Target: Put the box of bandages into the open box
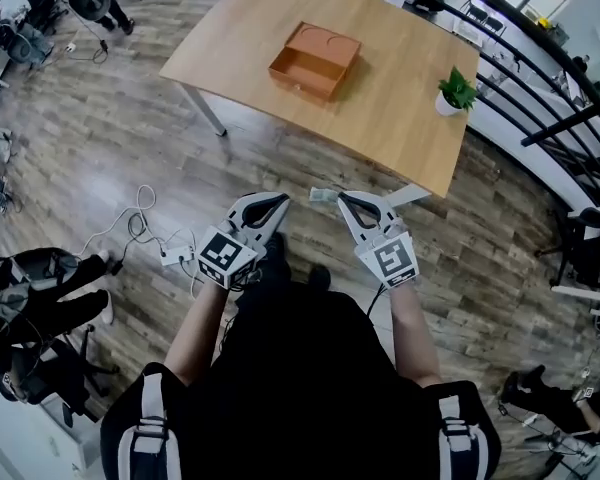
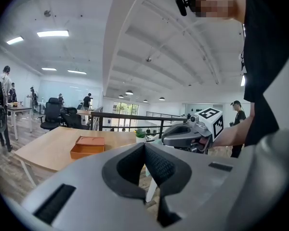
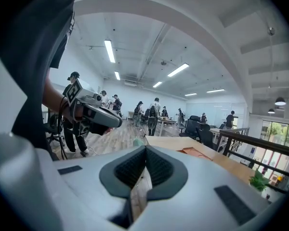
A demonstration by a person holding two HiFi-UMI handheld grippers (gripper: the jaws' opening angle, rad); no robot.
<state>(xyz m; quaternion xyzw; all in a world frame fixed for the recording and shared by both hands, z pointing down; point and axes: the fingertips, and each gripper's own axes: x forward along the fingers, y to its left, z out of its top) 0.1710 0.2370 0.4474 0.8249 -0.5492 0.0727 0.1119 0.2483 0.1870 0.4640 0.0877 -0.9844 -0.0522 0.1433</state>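
An open orange box [image 1: 315,61] [image 2: 87,147] [image 3: 197,152] lies on a wooden table [image 1: 400,103] well ahead of me. I hold both grippers low over the floor, short of the table. My right gripper [image 1: 342,199] [image 3: 145,149] is shut, and a small pale box of bandages [image 1: 323,195] [image 3: 139,141] sticks out from its tips. My left gripper [image 1: 283,200] [image 2: 145,146] is shut with nothing between its pads. The two grippers are level with each other, tips a little apart.
A small potted plant [image 1: 456,90] stands at the table's right end. Cables and a power strip [image 1: 170,253] lie on the wood floor to my left. Office chairs [image 1: 25,303] are at the left, a black railing [image 1: 540,88] runs along the right. People stand far off.
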